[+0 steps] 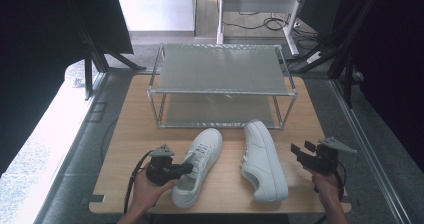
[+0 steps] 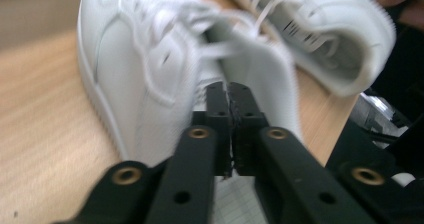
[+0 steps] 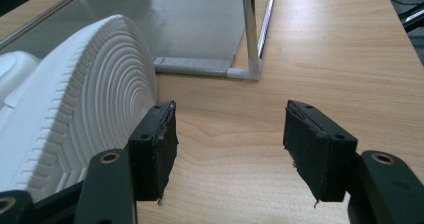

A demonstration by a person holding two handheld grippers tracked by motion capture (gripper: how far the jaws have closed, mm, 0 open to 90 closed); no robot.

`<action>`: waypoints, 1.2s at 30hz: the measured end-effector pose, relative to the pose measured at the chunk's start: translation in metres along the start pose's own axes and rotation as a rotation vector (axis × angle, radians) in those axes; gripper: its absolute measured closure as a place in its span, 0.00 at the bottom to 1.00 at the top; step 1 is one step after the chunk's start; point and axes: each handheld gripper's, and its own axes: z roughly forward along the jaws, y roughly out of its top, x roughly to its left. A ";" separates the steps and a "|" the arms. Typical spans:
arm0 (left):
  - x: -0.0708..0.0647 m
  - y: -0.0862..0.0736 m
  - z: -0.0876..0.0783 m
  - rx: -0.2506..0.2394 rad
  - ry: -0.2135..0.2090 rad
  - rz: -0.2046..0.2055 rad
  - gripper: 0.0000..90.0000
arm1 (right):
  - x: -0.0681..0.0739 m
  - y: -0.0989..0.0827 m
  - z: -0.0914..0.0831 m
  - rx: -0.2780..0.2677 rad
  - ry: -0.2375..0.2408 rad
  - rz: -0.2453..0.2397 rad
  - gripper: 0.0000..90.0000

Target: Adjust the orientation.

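Two white sneakers lie on the wooden table in front of a shelf rack. The left shoe (image 1: 204, 151) points toward the rack; my left gripper (image 1: 186, 168) sits at its heel-side collar. In the left gripper view the jaws (image 2: 229, 86) stand nearly together with only a thin slit, right against that blurred shoe (image 2: 145, 74); I cannot tell whether they pinch its edge. The other shoe (image 2: 320, 29) lies behind it. The right shoe (image 1: 262, 159) lies tilted, its ribbed sole (image 3: 95, 109) facing my right gripper (image 1: 297, 149). That gripper (image 3: 230, 119) is open beside the sole, nothing between its pads.
A two-level metal shelf rack (image 1: 220, 69) stands at the back of the table, its corner post (image 3: 250, 44) just beyond the right gripper. The table's front edge (image 1: 220, 210) runs close under both hands. Cables and frame legs lie on the floor behind.
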 end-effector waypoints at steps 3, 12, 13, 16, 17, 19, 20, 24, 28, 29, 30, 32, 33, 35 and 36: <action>-0.003 0.010 -0.012 -0.084 -0.022 0.022 0.85 | 0.002 0.001 -0.001 -0.014 0.002 -0.001 0.44; 0.009 0.045 -0.021 -0.243 0.066 0.023 0.53 | 0.012 0.008 -0.008 -0.036 0.036 -0.039 0.49; 0.009 0.045 -0.021 -0.243 0.066 0.023 0.51 | 0.012 0.008 -0.008 -0.036 0.036 -0.039 0.49; 0.014 0.042 -0.019 -0.234 0.087 0.008 0.48 | 0.018 0.014 -0.016 -0.040 0.075 -0.072 0.60; 0.015 0.040 -0.019 -0.232 0.091 0.002 0.47 | 0.021 0.015 -0.018 -0.038 0.086 -0.081 0.62; 0.018 0.035 -0.019 -0.229 0.095 -0.007 0.47 | 0.030 0.018 -0.022 -0.035 0.107 -0.115 0.69; 0.019 0.032 -0.019 -0.226 0.101 -0.010 0.46 | 0.036 0.020 -0.024 -0.032 0.122 -0.136 0.73; 0.025 0.023 -0.019 -0.204 0.103 -0.026 0.45 | 0.065 0.024 -0.026 0.010 0.199 -0.243 0.88; 0.032 0.017 -0.018 -0.196 0.103 -0.051 0.44 | 0.100 0.023 -0.019 0.064 0.254 -0.356 0.96; 0.033 0.017 -0.019 -0.195 0.104 -0.059 0.44 | 0.107 0.021 -0.017 0.081 0.262 -0.380 0.97; 0.034 0.016 -0.019 -0.194 0.105 -0.065 0.44 | 0.115 0.019 -0.015 0.106 0.268 -0.400 0.98; 0.035 0.016 -0.019 -0.195 0.105 -0.067 0.44 | 0.121 0.016 -0.012 0.127 0.267 -0.426 0.99; 0.035 0.016 -0.020 -0.195 0.103 -0.071 0.44 | 0.126 0.014 -0.009 0.149 0.267 -0.452 1.00; 0.036 0.016 -0.021 -0.196 0.099 -0.077 0.44 | 0.134 0.007 -0.003 0.189 0.247 -0.498 1.00; 0.036 0.015 -0.021 -0.195 0.099 -0.077 0.44 | 0.133 0.007 -0.002 0.191 0.253 -0.485 1.00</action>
